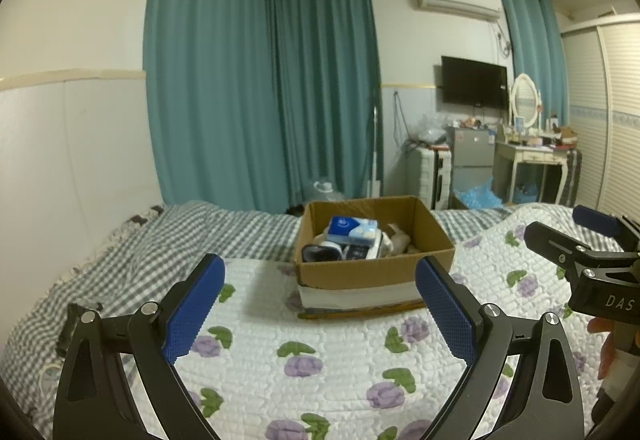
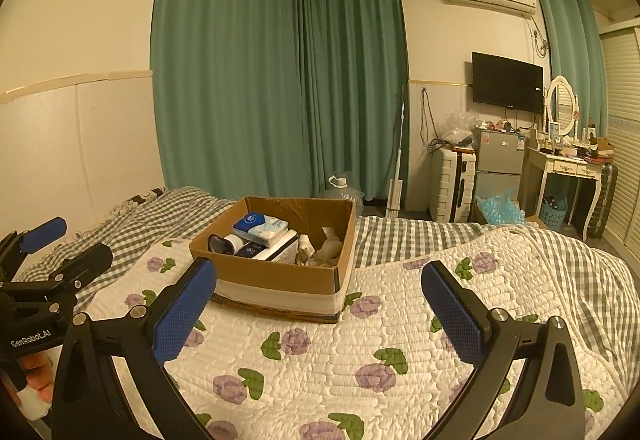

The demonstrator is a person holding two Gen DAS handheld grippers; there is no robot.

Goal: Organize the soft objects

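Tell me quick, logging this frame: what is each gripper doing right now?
Left gripper: open, holding nothing, above the white quilted flower-print bedspread.
Right gripper: open, holding nothing.

teal curtains (image 1: 260, 80), wall television (image 1: 474, 82), fridge (image 2: 500, 160)

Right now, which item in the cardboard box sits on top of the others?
The blue-and-white tissue pack. It rests atop the white box, above the dark rolled item and the beige soft item low in the cardboard box.
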